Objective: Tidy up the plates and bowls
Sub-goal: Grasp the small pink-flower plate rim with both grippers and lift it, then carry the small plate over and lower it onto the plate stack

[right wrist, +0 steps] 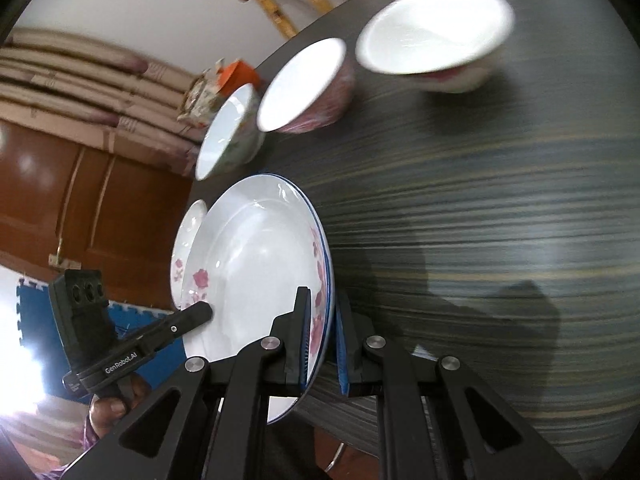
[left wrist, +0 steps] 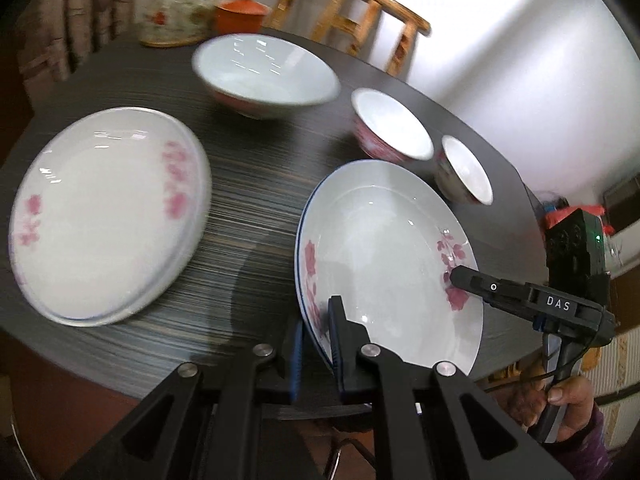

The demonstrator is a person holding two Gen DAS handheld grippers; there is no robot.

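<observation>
Counter: dark striped wood-grain counter (left wrist: 248,216), round-edged, lit from above.
Held plate: white ceramic plate with pink flowers and blue rim (left wrist: 384,248), tilted above the counter.
Left claw (left wrist: 316,344): clamped on that plate's near rim.
Right claw (right wrist: 320,340): clamped on the opposite rim.
Second plate: white flowered plate (left wrist: 108,216), flat on the counter.
Bowls: large white bowl (left wrist: 264,72); two smaller pink-patterned bowls (left wrist: 392,128) side by side.
Room: bamboo chair (left wrist: 352,12), white wall (left wrist: 520,60), brown wooden door (right wrist: 80,200), blue foam floor mat (right wrist: 36,300).

both wrist views close, angled down – sharing one plate (left wrist: 384,248).
</observation>
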